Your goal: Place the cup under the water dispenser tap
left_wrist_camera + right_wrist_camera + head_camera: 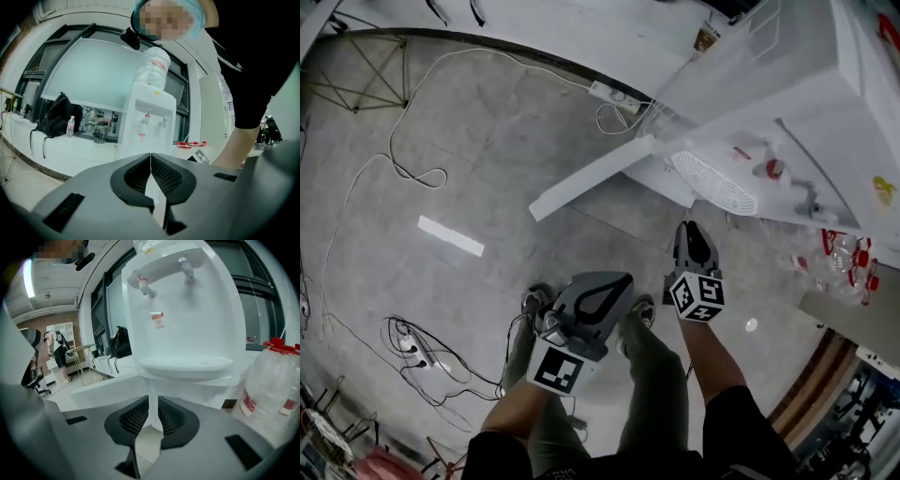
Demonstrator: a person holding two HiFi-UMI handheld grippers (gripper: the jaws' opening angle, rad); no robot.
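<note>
No cup shows in any view. The white water dispenser stands at the upper right, with a round drip tray and a red tap. My left gripper hangs low over the person's legs, shut and empty. In the left gripper view its jaws meet, and the dispenser stands some way ahead. My right gripper is nearer the dispenser, jaws nearly touching with nothing between them. Just past the tips of the right gripper I see the drip tray, and above it the red tap.
Several plastic bottles with red caps lie right of the dispenser, close to my right gripper. A long white panel leans out from the dispenser's base. Cables and a power strip lie on the grey floor. A black bag sits on a far counter.
</note>
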